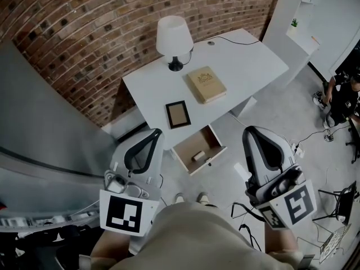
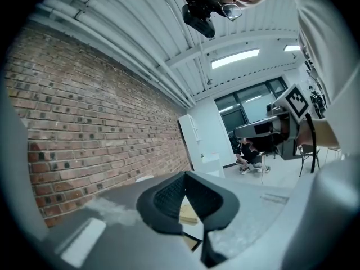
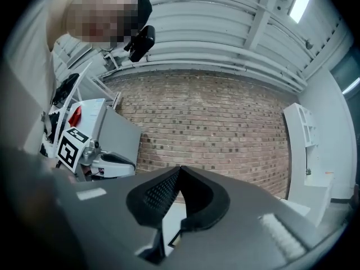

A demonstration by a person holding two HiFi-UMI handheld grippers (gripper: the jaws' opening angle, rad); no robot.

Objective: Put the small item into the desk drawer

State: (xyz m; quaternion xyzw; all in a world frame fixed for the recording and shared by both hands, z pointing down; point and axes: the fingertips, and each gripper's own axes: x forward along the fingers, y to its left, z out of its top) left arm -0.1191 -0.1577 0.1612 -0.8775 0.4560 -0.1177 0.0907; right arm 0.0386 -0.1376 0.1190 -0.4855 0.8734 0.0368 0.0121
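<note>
A small tan block [image 1: 198,156] lies inside the open desk drawer [image 1: 181,154], which is pulled out under the front of the white desk [image 1: 247,61]. My left gripper [image 1: 155,131] is held up left of the drawer, apart from it, its jaws shut and empty. To the drawer's right my right gripper [image 1: 251,129] is also shut with nothing in it. The left gripper view shows its closed jaws [image 2: 185,175] pointing level at the desk. The right gripper view shows closed jaws [image 3: 180,169] facing the brick wall.
On the desk stand a white lamp [image 1: 173,37], a tan book [image 1: 206,84] and a dark picture frame [image 1: 178,114]. A brick wall [image 1: 84,32] is behind it, a grey panel [image 1: 45,128] at left. A person [image 1: 340,94] sits at far right; cables lie on the floor.
</note>
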